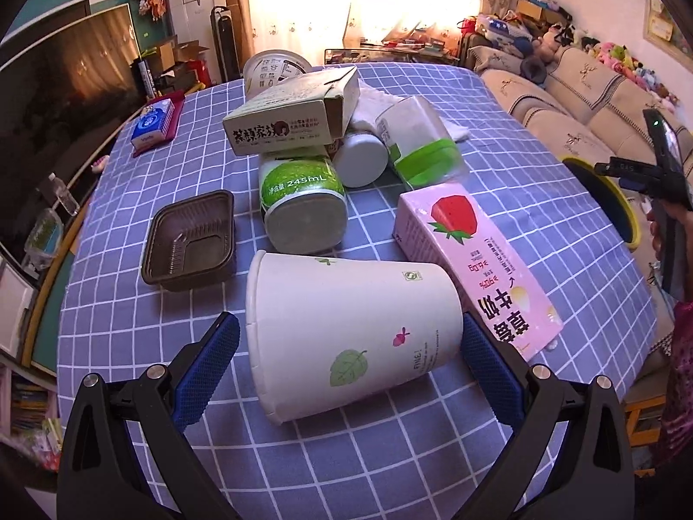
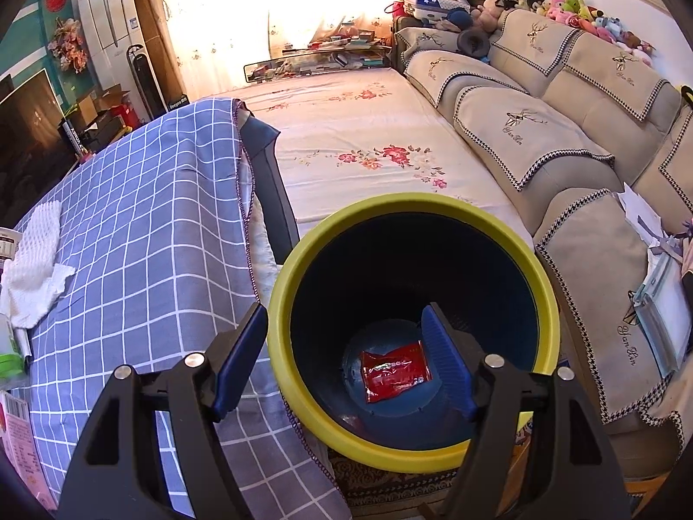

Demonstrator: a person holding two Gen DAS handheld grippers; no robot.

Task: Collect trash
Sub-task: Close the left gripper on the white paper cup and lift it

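A white paper cup (image 1: 346, 329) with leaf prints lies on its side on the blue checked tablecloth (image 1: 390, 455). My left gripper (image 1: 348, 325) is open and straddles it, one blue pad on each side, and a gap shows at the left pad. Behind the cup lie a pink strawberry milk carton (image 1: 472, 260), a green 245 mL can (image 1: 303, 203), a brown plastic tray (image 1: 190, 240) and a cardboard box (image 1: 290, 117). My right gripper (image 2: 344, 312) hangs open and empty over the yellow-rimmed bin (image 2: 303, 260). A red packet (image 2: 396, 368) lies on the bin's bottom.
A white bottle (image 1: 361, 158), a green-and-white tissue pack (image 1: 420, 147) and a white lid (image 1: 277, 69) crowd the far pile. A blue tissue box (image 1: 151, 123) sits far left. White foam netting (image 2: 34, 251) lies on the table. Bin stands beside the table's edge (image 2: 242, 199), near a sofa (image 2: 563, 164).
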